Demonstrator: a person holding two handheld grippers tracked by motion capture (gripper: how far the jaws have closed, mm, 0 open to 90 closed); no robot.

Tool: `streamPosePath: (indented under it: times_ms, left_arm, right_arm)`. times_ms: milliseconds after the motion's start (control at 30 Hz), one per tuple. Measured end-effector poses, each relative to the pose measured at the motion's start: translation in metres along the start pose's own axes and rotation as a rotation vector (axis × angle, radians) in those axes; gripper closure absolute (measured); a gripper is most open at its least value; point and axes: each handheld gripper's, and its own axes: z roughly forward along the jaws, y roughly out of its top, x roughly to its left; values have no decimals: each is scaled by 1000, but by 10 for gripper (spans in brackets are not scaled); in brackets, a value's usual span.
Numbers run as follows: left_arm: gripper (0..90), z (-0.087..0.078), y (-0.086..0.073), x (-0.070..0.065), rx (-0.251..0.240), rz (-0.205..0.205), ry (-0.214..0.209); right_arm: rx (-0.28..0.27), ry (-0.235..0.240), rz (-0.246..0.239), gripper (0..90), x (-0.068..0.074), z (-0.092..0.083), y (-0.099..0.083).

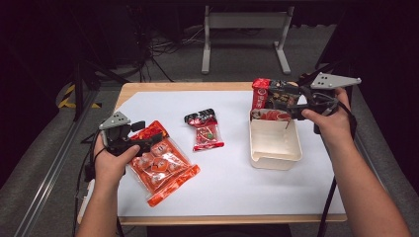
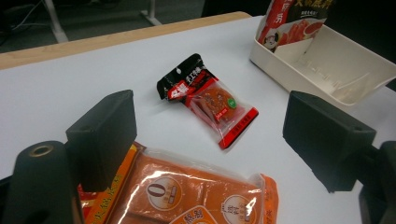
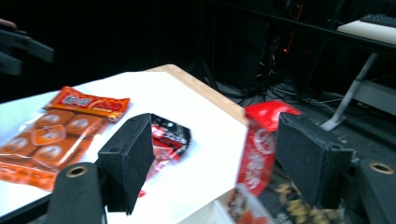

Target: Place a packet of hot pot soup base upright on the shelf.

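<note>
Two hands work at a white worktop (image 1: 232,187), each holding a two-jawed tool; the job looks like packing snack packets into a tray.

Nearest the person, the left tool (image 1: 148,138) rests over the top edge of a large orange packet (image 1: 163,165) lying flat at the left side. Its jaws stand wide apart with nothing between them, one pad just above the packet's upper corner. If they close from here, they may catch only the thin sealed edge, and the slippery film could slide out or drag across the worktop.

At the middle lies a small red and black packet (image 1: 205,129), alone and untouched.

Farther off on the right, the right tool (image 1: 289,106) hangs at the far end of a cream tray (image 1: 276,148). Its jaws are spread, and a tall red packet (image 1: 261,93) stands propped in the tray's far end between them, close to one pad; no pad appears to press on it. The packet leans upright rather than lying flat, so it could tip over the rim, or the tool could snag it while pulling away.
</note>
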Motion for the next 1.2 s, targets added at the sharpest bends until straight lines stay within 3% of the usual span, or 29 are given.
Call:
streamPosePath:
  times_ms: [200, 400, 467, 733, 867, 1200]
  left_arm:
    - [184, -5, -2, 5, 15, 12, 49]
    - [158, -8, -8, 9, 48, 3, 36]
    - [150, -8, -9, 8, 47, 8, 30]
    - [126, -9, -14, 16, 64, 9, 46]
    - [122, -9, -15, 18, 74, -4, 65]
    - [104, -13, -17, 28, 32, 4, 97]
  right_arm:
    - [12, -13, 41, 277, 21, -6, -10]
    - [18, -30, 31, 270, 35, -8, -28]
    - [17, -15, 41, 272, 39, -7, -34]
    - [13, -5, 49, 270, 49, -4, -45]
    - [49, 13, 45, 269, 54, 3, -51]
    - [78, 23, 29, 258, 59, 6, -58]
